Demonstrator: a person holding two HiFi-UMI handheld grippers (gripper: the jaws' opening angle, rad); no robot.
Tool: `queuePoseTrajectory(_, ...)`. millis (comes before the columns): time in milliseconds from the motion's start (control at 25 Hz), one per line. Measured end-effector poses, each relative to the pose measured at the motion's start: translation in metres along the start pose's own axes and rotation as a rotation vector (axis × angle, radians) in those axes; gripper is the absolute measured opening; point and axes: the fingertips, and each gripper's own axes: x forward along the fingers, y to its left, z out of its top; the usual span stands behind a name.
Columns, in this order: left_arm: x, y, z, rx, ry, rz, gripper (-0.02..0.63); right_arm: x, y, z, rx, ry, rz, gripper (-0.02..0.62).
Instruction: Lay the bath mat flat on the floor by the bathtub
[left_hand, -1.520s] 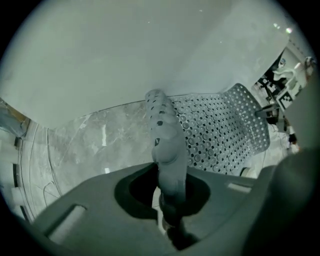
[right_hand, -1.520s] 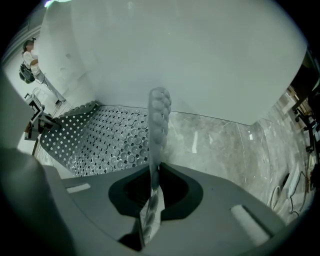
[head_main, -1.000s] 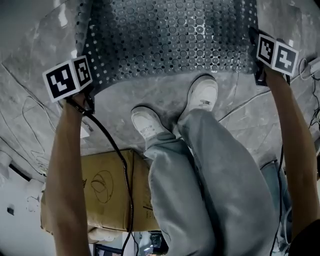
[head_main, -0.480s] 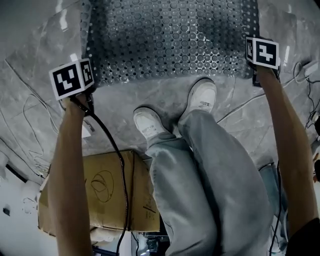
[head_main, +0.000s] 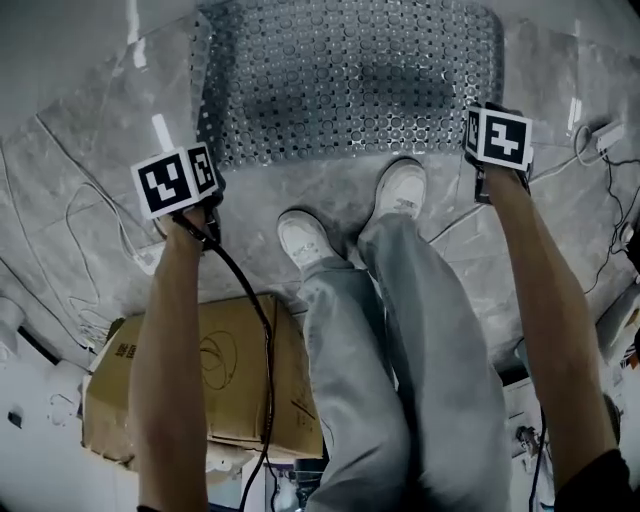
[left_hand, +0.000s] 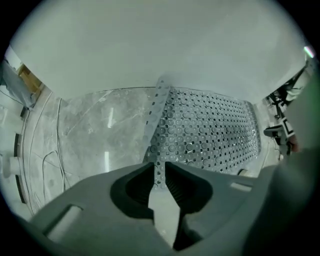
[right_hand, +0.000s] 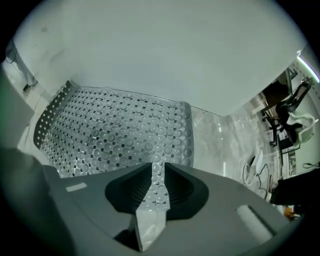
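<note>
Forearms (head_main: 175, 330) reach downward toward bath mat's (head_main: 350, 80) near corners.

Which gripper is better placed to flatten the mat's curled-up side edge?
Left. The bath mat's raised edge stands just ahead of the left gripper; the right gripper hangs by the opposite end. Both pairs of jaws, just narrowing, stand apart with nothing pinched.
</note>
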Motion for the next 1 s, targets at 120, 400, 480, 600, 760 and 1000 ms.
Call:
queuePoseTrajectory(120, -0.011, -0.005, -0.007, -0.053, 0.008, 0.003, 0.044, -0.015, 0.02, -0.003, 0.055, 0.0, 0.049, 0.078)
queuePoseTrajectory(400, -0.038, -0.038, -0.003, -0.02, 0.003, -0.023, 0.006, -0.044, 0.022, -0.009, 0.147, -0.002, 0.099, 0.026)
queuePoseTrajectory(480, -0.045, -0.053, -0.001, -0.032, -0.011, -0.078, 0.006, -0.053, 0.02, -0.011, 0.147, -0.005, 0.108, 0.023)
queuePoseTrajectory(600, -0.055, -0.075, 0.001, -0.031, -0.018, -0.141, 0.006, -0.068, 0.021, -0.016, 0.174, -0.009, 0.129, 0.012)
queuePoseTrajectory(760, -0.068, -0.1, -0.002, -0.026, 0.001, -0.17, 0.006, -0.089, 0.03, -0.017, 0.2, -0.019, 0.185, 0.008)
queuePoseTrajectory(1000, -0.093, -0.13, -0.014, -0.012, 0.02, -0.227, 0.006, -0.124, 0.047, -0.023, 0.234, -0.018, 0.269, 0.008)
